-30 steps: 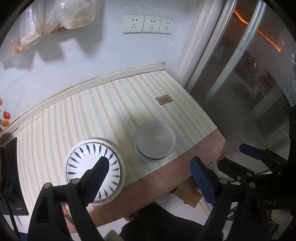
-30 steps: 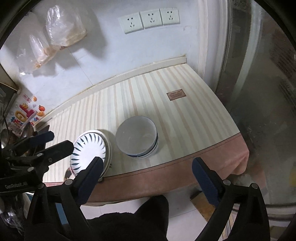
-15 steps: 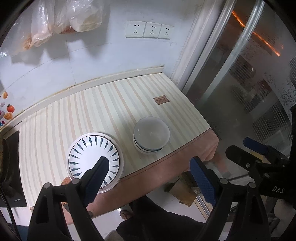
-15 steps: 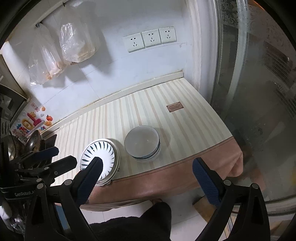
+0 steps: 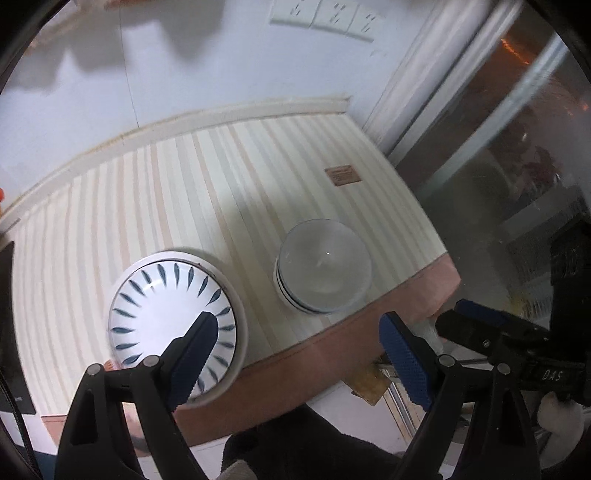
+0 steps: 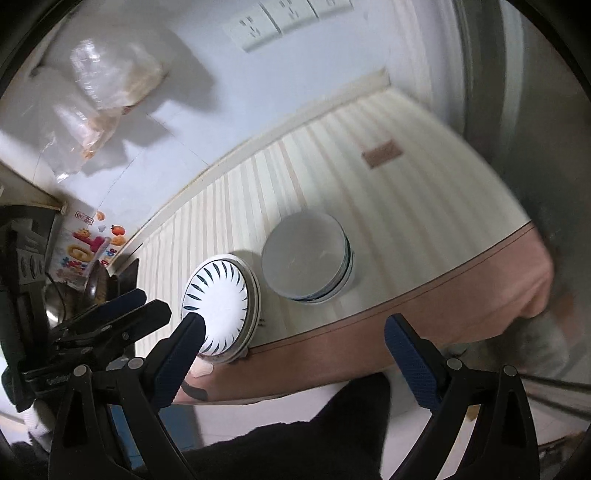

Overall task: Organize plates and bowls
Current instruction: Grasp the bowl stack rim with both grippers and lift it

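Observation:
A stack of white plates with blue leaf marks lies near the front edge of the striped table. To its right sits a stack of plain white bowls. My left gripper hangs open above the table's front edge, one finger over the plates, nothing between its pads. My right gripper is open too, in front of the edge, empty. Each gripper shows at the side of the other's view: the right one and the left one.
The table stands against a white tiled wall with sockets and hanging plastic bags. A glass door lies to the right. Kitchenware and a dark appliance crowd the left. A small brown label lies on the tablecloth.
Both grippers rose and drew back half a second ago, then came down closer to the table, so plates and bowls look larger. Their jaws stayed open. The dishes have not moved.

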